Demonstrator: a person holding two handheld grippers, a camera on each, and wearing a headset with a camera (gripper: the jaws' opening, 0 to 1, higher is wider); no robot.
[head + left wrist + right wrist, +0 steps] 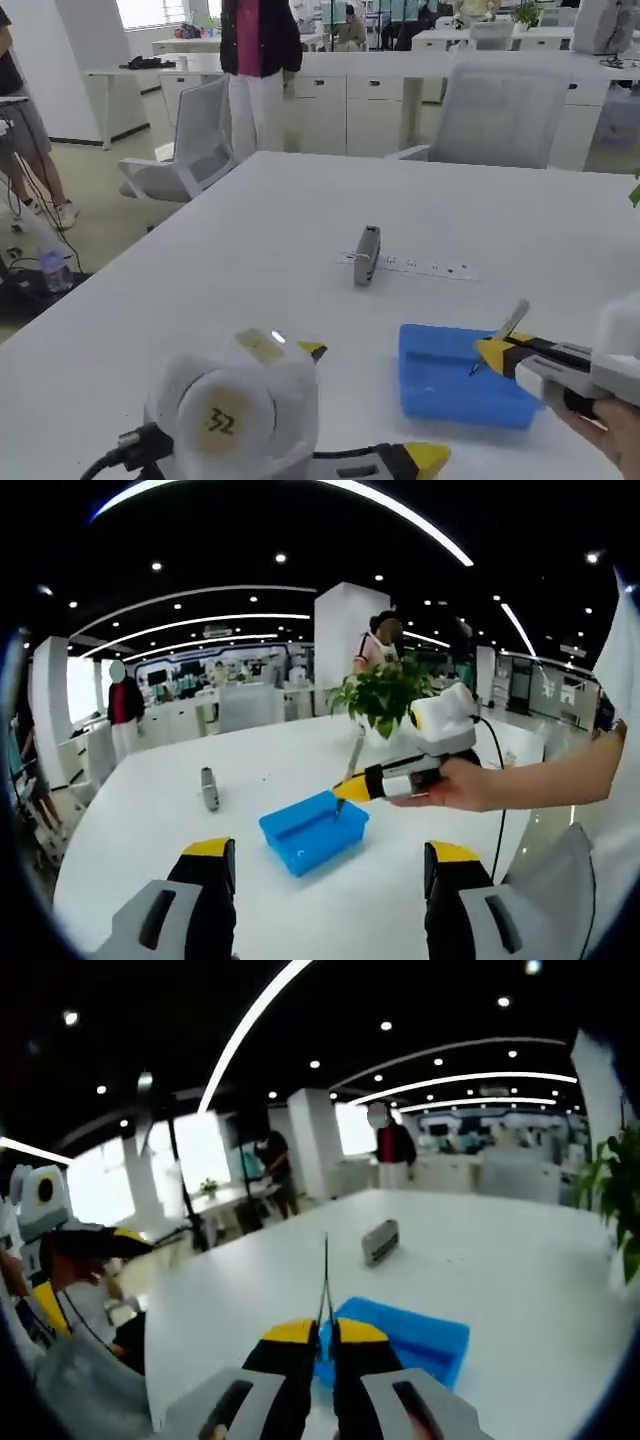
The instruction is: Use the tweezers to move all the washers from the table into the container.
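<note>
Right gripper (492, 352) fingers pinch tweezers (512, 320), tips down over blue container (440, 395), likely a washer drop. Left gripper (330, 855) fingers spread, idle.

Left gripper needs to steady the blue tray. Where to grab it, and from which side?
Likely the left wall of the tray, with the left gripper coming from the left, one jaw inside. It's a thin raised wall, the jaws stand open, and the right gripper with tweezers occupies the right side.

Open tabletop (250, 230) surrounds the blue container (440, 385) (a grey box (367, 255) stands well beyond it).
</note>
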